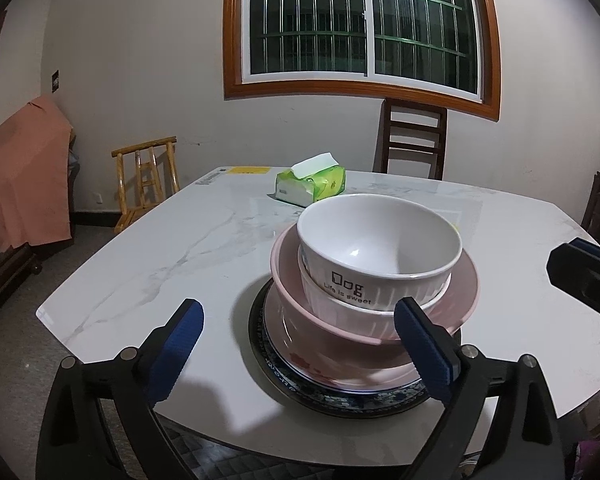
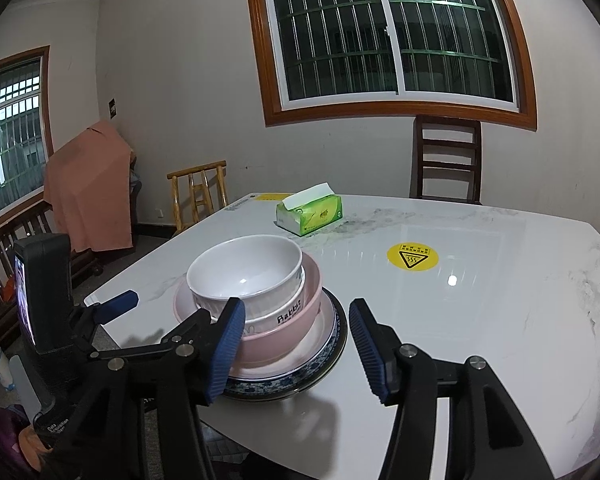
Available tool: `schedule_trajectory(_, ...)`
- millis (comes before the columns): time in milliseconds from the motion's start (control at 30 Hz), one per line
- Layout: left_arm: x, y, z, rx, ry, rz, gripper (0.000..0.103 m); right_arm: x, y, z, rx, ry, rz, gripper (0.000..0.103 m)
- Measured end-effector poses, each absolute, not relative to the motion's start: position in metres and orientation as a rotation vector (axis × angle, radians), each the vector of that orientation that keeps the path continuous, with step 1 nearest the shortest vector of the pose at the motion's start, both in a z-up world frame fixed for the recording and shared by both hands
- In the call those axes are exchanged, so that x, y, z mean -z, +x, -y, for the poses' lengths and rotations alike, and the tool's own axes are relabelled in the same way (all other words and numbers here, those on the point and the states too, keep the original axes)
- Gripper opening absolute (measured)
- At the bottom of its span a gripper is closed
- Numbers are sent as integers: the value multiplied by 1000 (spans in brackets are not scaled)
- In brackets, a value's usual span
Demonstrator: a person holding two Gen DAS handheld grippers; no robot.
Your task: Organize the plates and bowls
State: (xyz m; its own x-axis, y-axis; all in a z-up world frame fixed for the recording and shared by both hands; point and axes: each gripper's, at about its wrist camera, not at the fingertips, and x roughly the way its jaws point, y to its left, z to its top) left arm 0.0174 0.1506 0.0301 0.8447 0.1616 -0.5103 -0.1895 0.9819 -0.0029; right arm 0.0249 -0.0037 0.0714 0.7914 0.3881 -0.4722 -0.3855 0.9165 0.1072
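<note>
stacking looks finished: white bowl (image 1: pixel 378 240) nests in a ribbed bowl, that in the pink bowl (image 1: pixel 374 300), all on plates (image 1: pixel 340 388) near the counter (image 1: pixel 160 264) front edge. best now to back straight off without nudging the tilted stack. left gripper (image 1: pixel 300 344) hovers low before it, right gripper (image 2: pixel 296 344) beside it; both jaws released, holding nothing.

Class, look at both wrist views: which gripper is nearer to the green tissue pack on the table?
Neither clearly. The left gripper and right gripper both hang open at the near table edge by the stacked bowls, with the tissue pack far beyond the stack.
</note>
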Motion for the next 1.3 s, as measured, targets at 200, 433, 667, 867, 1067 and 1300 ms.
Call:
schedule_trajectory(200, -31, 18, -152, -193, -60, -537, 98, -71, 26, 6, -416, 14, -518, 56)
schedule_trajectory(433, -31, 19, -150, -206, -50, -538, 100, -71, 27, 7, -418, 19, -520, 56)
schedule_trajectory(667, -30, 19, -149, -216, -40, -535, 101, -71, 27, 7, -420, 17, -522, 56)
schedule_trajectory(867, -29, 18, -149, -217, -44, -536, 101, -69, 27, 7, -419, 23, -525, 56)
schedule_trajectory(1067, -29, 17, -147, -220, -44, -538, 101, -68, 26, 6, -422, 22, -532, 56)
schedule_trajectory(1300, -29, 17, -148, -219, -46, -541, 101, -66, 27, 6, -426, 23, -544, 57)
